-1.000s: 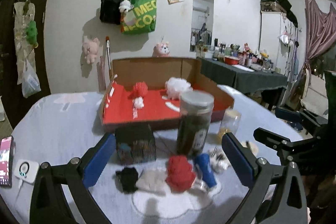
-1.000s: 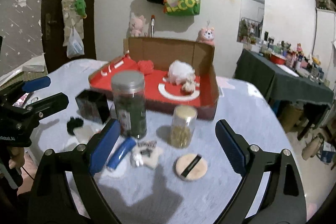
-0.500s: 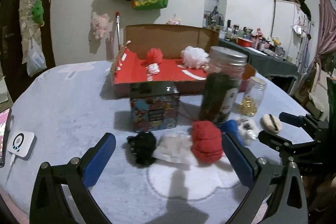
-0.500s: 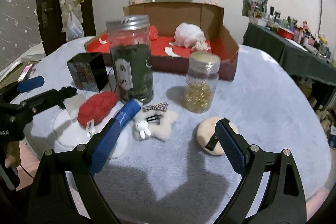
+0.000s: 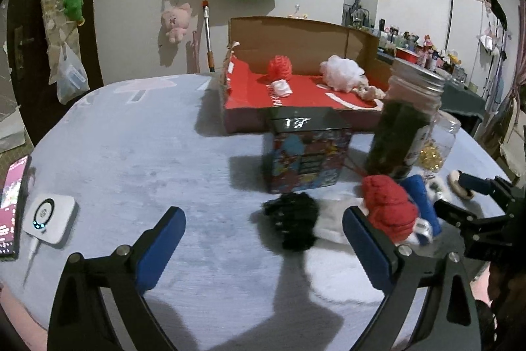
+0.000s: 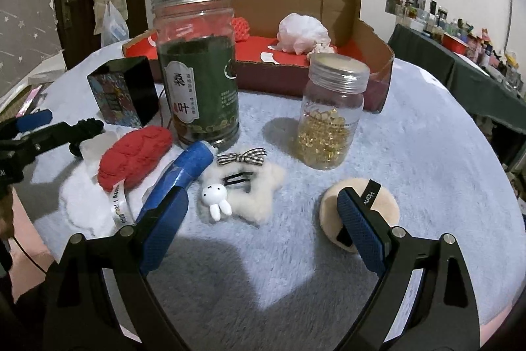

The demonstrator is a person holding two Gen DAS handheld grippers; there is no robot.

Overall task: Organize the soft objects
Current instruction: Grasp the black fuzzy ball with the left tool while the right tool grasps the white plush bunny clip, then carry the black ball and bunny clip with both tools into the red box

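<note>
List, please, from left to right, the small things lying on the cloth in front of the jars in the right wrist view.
red knitted piece → blue tube → white fluffy clip with rabbit → round powder puff

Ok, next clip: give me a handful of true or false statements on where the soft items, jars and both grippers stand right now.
1. The tall jar of dark leaves has its lid on. True.
2. The red knit item lies inside the cardboard box. False: it lies on the table in front of the tall jar.
3. The right gripper is shut on the powder puff. False: its jaws are open and empty.
4. A white pompom sits in the box. True.
5. The left gripper holds nothing. True.
</note>
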